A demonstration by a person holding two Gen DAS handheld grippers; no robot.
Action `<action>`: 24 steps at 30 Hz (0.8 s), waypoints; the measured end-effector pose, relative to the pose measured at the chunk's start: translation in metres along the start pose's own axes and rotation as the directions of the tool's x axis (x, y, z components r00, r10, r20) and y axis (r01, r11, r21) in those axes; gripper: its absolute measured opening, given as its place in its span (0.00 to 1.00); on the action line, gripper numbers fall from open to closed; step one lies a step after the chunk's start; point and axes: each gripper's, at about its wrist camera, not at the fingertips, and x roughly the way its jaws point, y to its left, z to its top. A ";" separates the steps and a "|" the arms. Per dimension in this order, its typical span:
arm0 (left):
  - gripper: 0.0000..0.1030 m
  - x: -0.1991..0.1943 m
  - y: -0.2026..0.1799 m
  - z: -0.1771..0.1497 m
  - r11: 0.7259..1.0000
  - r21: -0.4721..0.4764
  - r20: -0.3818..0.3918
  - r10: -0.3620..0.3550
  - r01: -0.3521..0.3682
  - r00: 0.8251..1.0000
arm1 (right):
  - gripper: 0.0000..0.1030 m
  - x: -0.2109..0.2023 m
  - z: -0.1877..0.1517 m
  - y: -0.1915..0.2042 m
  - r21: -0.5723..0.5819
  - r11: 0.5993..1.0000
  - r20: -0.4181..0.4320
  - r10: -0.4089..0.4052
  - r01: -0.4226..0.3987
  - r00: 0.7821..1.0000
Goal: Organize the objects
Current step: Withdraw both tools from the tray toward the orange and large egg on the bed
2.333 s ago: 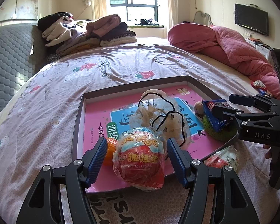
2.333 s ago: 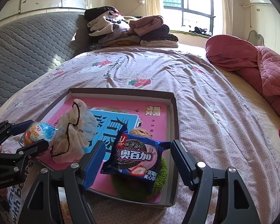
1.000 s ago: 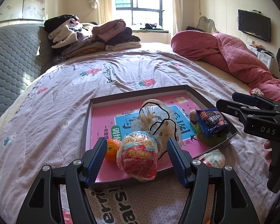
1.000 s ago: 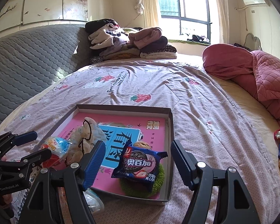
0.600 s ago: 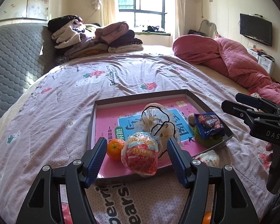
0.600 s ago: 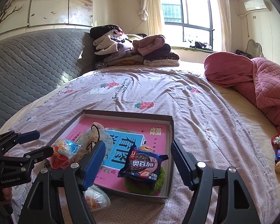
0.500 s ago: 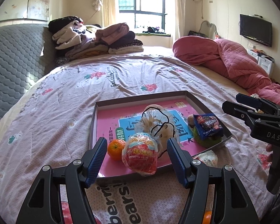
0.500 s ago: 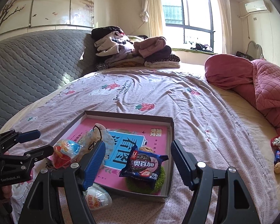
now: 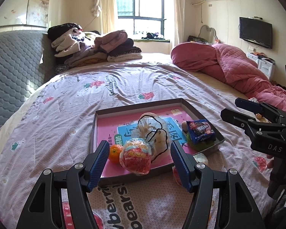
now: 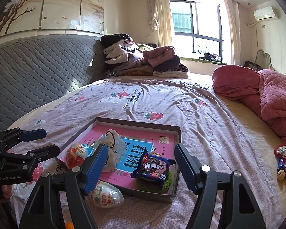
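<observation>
A shallow grey tray (image 9: 137, 105) (image 10: 139, 123) with a pink printed bottom lies on the bed. In it are a small orange (image 9: 115, 152), a red egg-shaped sweet in plastic (image 9: 136, 157) (image 10: 76, 155), a clear drawstring bag (image 9: 152, 131) (image 10: 112, 150) and a blue cookie packet (image 9: 200, 131) (image 10: 154, 167) on a green pad (image 10: 156, 183). A second wrapped egg (image 10: 106, 192) (image 9: 200, 159) lies outside the tray's near edge. My left gripper (image 9: 139, 148) (image 10: 45, 141) is open, back from the red egg. My right gripper (image 10: 141, 148) (image 9: 231, 107) is open and empty, short of the cookie packet.
The bed has a lilac strawberry-print cover. A grey quilted headboard (image 10: 38, 66) runs along the left, a pile of folded clothes (image 9: 93, 45) sits at the far end and a pink quilt (image 9: 228, 63) on the right. Small wrapped sweets (image 10: 284, 164) lie by the quilt.
Both grippers have drawn back and up from the tray, both still open. The red egg and the cookie packet stay in the tray.
</observation>
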 end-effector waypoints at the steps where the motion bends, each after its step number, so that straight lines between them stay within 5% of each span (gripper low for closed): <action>1: 0.66 -0.001 -0.001 0.000 1.000 0.001 0.002 -0.002 0.002 1.000 | 0.70 -0.003 0.000 0.001 -0.002 1.000 0.004 0.002 -0.002 1.000; 24: 0.66 -0.009 -0.009 -0.009 0.999 0.020 -0.008 -0.027 0.027 1.000 | 0.70 -0.030 -0.017 0.012 -0.015 1.000 0.002 0.023 -0.023 1.000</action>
